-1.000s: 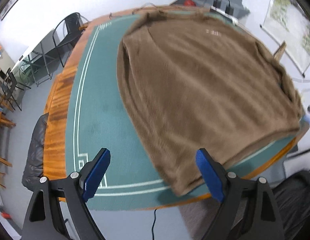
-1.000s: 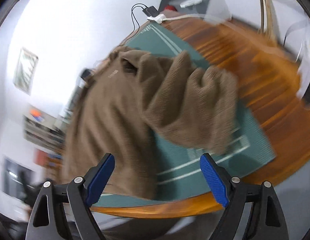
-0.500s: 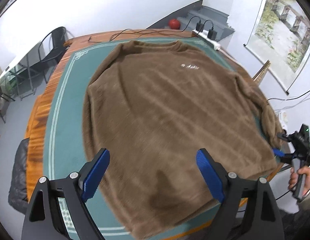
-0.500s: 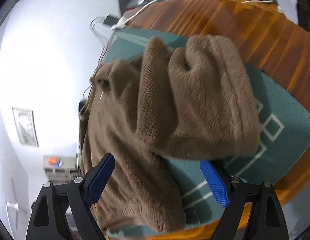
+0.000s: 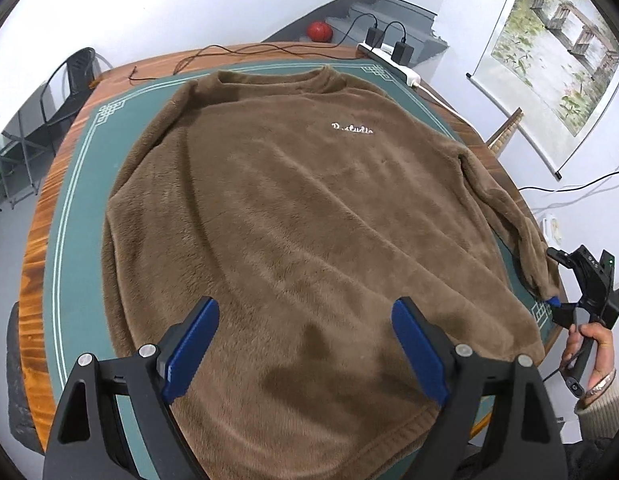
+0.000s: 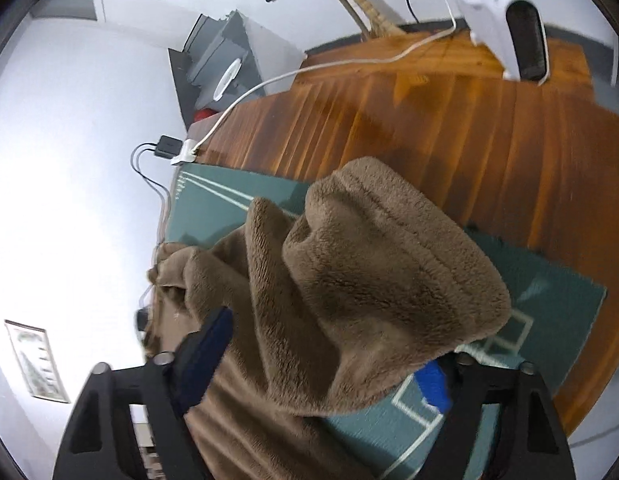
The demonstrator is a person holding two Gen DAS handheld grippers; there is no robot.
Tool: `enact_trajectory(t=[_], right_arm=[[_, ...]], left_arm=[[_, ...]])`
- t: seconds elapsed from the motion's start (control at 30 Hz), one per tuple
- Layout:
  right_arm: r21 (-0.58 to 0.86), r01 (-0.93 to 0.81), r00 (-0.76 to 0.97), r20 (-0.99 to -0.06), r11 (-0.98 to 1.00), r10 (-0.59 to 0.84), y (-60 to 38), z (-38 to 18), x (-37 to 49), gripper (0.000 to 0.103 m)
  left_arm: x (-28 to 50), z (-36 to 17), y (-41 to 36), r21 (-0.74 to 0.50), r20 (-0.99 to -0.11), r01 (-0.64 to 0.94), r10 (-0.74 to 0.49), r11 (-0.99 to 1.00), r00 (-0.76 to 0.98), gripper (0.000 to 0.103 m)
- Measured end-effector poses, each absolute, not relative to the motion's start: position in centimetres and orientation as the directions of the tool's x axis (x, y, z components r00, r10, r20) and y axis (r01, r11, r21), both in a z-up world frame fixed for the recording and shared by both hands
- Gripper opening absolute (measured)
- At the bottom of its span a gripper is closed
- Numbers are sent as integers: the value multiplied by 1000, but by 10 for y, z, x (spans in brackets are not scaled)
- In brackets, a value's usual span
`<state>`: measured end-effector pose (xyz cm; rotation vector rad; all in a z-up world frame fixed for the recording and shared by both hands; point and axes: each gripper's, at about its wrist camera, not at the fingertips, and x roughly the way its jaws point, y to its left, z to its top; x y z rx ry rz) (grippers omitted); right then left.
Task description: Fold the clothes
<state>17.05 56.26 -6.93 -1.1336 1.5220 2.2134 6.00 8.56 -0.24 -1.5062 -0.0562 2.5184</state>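
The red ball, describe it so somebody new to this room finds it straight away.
Look beyond the far edge of the wooden table to the grey steps in the corner. The red ball sits at their foot, the only round, red thing beside the black chargers.

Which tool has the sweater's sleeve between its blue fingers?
The right tool: the sweater sleeve cuff lies between its fingers. The left tool hovers open.
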Motion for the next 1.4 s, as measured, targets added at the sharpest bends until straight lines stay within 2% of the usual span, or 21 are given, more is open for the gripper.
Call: enact_trajectory(t=[0.03,0.07,0.13,0.5,0.73,1.0,1.1,1.27,1.4], right_arm=[[693,-578,-673,-703,-431,-228,564,-71,170,63],[691,-585,-670,-707,-425,-227,566,-74,170,45],[689,-593,-670,-709,-415,-221,567,-77,165,35],[689,-558,-675,-701,-462,-230,573,-78,149,33],[757,-554,-727,-643,-347,-240,599,-81,170,34],[754,-543,-726,-643,-369,-244,614,-81,170,34],[723,-514,-745,-643,-461,-178,625,-58,172,26],[690,-477,-798,-600,-545,-61,655,-11,169,23],[680,-458,-813,-581,-572,-41,661,6,162,23]], left_arm=[[57,-3,86,-139,-869,-159,197,-977,-454,91],[55,-4,86,-139,-870,-161,198,-977,-451,91],[50,-7,86,-140,-874,-163,199,-977,-443,91],[36,-16,86,-148,-888,-157,202,-976,-413,91],[37,-17,91,-141,-892,-153,193,-978,-409,91],[40,-15,108,-128,-894,-168,187,-978,-408,91],[40,-14,113,-125,-893,-171,186,-977,-410,91],[40,-16,119,-133,-893,-166,191,-977,-408,91],[39,-19,124,-131,-893,-167,189,-977,-408,91]])
